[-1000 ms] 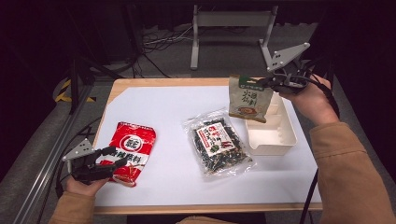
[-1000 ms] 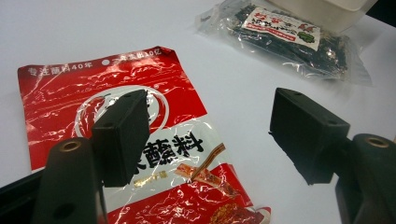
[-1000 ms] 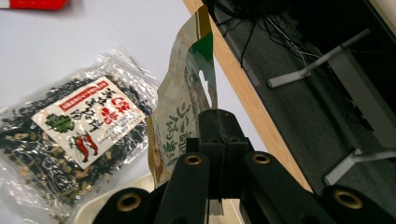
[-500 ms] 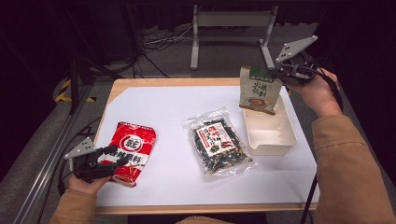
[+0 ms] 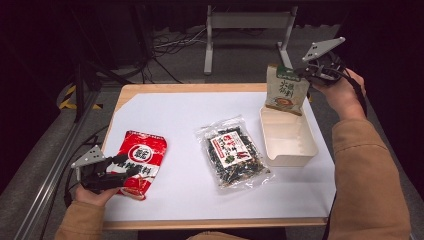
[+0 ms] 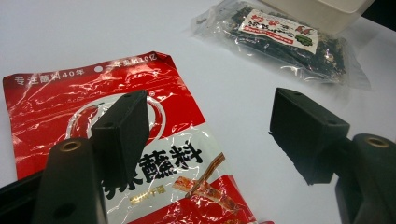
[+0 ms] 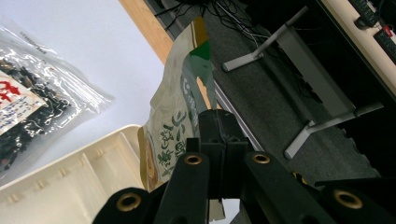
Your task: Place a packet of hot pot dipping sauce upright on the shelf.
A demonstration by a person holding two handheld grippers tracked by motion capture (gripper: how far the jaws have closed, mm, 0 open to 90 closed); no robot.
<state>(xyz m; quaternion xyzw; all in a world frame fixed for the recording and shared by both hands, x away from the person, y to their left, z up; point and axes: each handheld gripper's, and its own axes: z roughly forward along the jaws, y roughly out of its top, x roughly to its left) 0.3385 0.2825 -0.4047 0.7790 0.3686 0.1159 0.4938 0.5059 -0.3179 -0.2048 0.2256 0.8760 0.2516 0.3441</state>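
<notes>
table (image 5: 165, 107): wood edge, white sheet over most of the top; dark floor all round.
room: cables (image 5: 172, 47) on the floor beyond the far edge of the table, grey metal stand (image 5: 247, 22) next to them, rail (image 5: 47, 170) along the table's left side.
tray (image 5: 290, 156): cream, at the right edge of the table, nothing lying in it.
green pouch (image 5: 285, 90): held upright over the tray's far end, bottom edge at rim level; touching or clear, can't tell.
right gripper (image 5: 305, 75): just past the tray's far right corner, fingers clamped fully on the pouch's upper edge.
seaweed bag (image 5: 234, 152): clear, flat on the sheet just left of the tray.
red pouch (image 5: 139, 161): flat on the sheet, well left of the tray near the table's left front corner.
left gripper (image 5: 131, 167): over the red pouch's near left edge, fingers apart, holding nothing.
high view extra: both sleeves, whole table, the room.
left gripper view extra: one finger (image 6: 122, 128) over the red pouch (image 6: 93, 100), the other over bare sheet; seaweed bag (image 6: 285, 39) behind with the tray's wall (image 6: 322, 11) beyond it; print on the red pouch readable.
right gripper view extra: fingers (image 7: 218, 135) pressed flat together on the green pouch (image 7: 173, 121), tray's ribbed inner wall (image 7: 60, 182) below, stand legs (image 7: 280, 51) on the floor.
</notes>
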